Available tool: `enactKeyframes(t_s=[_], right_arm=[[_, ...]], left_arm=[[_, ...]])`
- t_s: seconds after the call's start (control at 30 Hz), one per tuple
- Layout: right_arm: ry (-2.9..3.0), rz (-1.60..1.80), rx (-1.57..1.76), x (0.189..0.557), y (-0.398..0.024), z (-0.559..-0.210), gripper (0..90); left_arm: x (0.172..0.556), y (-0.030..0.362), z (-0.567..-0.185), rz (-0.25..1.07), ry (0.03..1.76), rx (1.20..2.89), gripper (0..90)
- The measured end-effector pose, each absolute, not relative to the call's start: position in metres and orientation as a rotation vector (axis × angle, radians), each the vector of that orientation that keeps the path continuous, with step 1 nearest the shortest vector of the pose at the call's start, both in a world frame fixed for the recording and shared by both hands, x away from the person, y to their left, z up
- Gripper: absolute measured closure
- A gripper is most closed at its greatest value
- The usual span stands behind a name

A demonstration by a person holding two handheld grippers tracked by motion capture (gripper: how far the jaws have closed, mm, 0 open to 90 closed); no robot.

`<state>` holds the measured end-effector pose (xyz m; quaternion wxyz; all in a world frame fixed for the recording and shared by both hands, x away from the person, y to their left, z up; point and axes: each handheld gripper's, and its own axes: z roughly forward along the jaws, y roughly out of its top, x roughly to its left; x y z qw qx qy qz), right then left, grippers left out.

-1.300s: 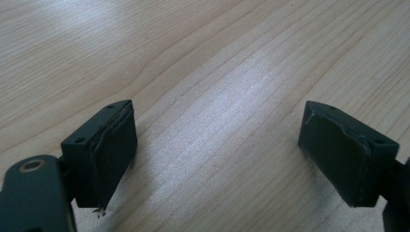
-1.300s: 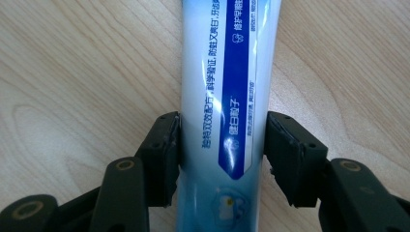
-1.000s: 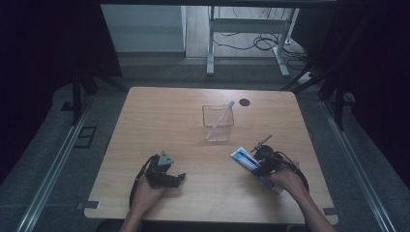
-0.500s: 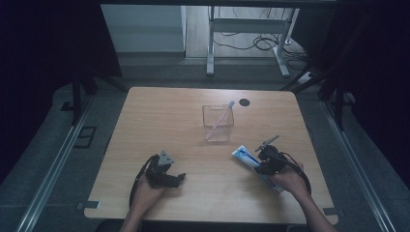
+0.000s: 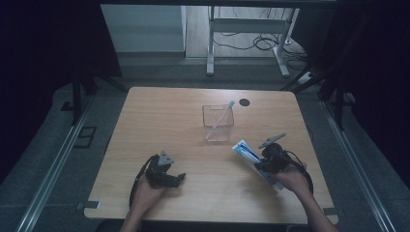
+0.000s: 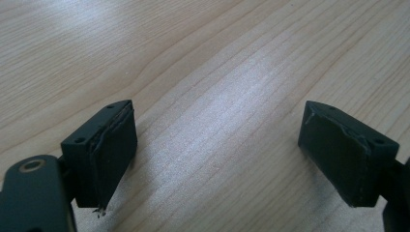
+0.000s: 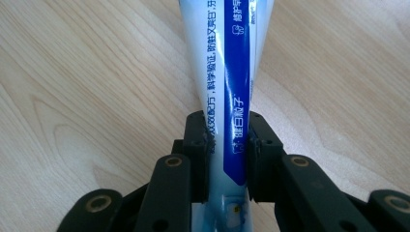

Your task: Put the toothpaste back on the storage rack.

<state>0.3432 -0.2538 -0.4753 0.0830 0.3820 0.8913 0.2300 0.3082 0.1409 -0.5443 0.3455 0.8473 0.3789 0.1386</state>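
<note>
A white and blue toothpaste tube (image 7: 227, 72) (image 5: 246, 153) lies on the wooden table (image 5: 164, 121) at the front right. My right gripper (image 7: 227, 137) (image 5: 265, 162) is shut on the tube, pads pressing its two sides; its jaws have just been closing on it. My left gripper (image 6: 217, 150) (image 5: 174, 178) rests at the front left, open, with bare wood between its jaws. A clear plastic cup (image 5: 218, 124) stands mid-table with a toothbrush (image 5: 222, 117) leaning in it.
A small dark round hole (image 5: 244, 102) sits near the table's far edge. A grey clip-like piece (image 5: 271, 140) lies just beyond the right gripper. Behind the table are metal legs and cables on the floor.
The right gripper has closed onto the toothpaste tube and shifted slightly. The left hand has stayed where it was.
</note>
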Motion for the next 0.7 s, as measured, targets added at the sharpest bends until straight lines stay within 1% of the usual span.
enactKeyframes(t_s=[0.7], right_arm=[[2.596, 0.81, 1.106, 0.345, -0.252, -0.452, 73.8]], left_arm=[[0.308, 0.141, -0.544, 0.362, 0.981, 2.201, 13.9]])
